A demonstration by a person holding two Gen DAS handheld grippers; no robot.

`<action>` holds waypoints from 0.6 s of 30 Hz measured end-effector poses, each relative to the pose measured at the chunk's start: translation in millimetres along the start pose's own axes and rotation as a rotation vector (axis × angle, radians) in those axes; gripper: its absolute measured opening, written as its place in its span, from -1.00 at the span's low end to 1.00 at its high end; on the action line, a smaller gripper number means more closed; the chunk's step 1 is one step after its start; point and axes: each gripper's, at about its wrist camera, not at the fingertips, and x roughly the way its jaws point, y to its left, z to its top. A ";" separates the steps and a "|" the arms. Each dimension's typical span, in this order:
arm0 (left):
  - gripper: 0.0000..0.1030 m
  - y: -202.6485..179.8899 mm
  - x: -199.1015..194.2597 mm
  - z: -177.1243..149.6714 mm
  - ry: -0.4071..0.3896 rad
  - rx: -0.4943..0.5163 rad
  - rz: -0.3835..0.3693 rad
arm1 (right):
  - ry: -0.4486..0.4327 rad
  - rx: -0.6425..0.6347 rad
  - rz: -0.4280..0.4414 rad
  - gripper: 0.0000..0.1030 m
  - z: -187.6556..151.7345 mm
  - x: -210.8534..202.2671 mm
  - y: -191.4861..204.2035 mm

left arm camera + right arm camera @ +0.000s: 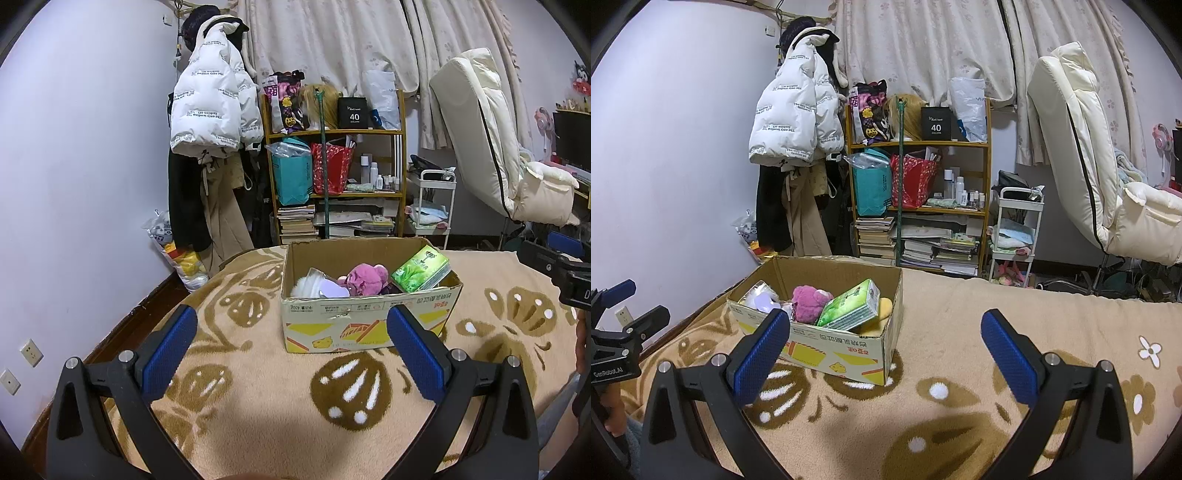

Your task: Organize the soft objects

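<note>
**Soft Goods Boxed on a Patterned Blanket, Both Tongs Empty**

A black box on the shelf [334,166] reads "40" with "COLORS" beneath it [354,112], and the white puffer jacket [212,107] hanging at the 11 o'clock side carries repeated lines beginning "The only leading". The left device, seen at 9 o'clock in the right wrist view, is marked "GenRobot.AI". Red print on the cardboard box [365,328] is too distorted to read.

The cardboard box sits open on the beige and brown blanket [258,387], straight ahead at 12 o'clock for the left tongs [291,354] and toward 11 o'clock for the right tongs [886,354]. Inside it lie a pink plush toy [365,278], a green pack of tissues [421,269] tilted against the right-hand wall, a white fluffy item [308,286] beside a pale lilac object, and, visible only from the right wrist, something yellow [882,310] under the tissues.

Both tongs are spread wide, blue pads [170,350] apart and gripping nothing, held level above the blanket and short of the box. A fingertip shows at the lower left edge of the right wrist view.
</note>
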 end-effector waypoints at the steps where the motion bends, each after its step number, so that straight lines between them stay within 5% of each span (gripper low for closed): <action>1: 0.97 0.1 0.0 0.0 -0.001 0.000 0.001 | 0.000 -0.001 -0.001 1.00 0.3 -0.4 0.1; 18: 0.97 0.5 -0.2 0.0 0.001 0.002 0.001 | 0.001 0.002 -0.001 1.00 0.1 0.4 -0.8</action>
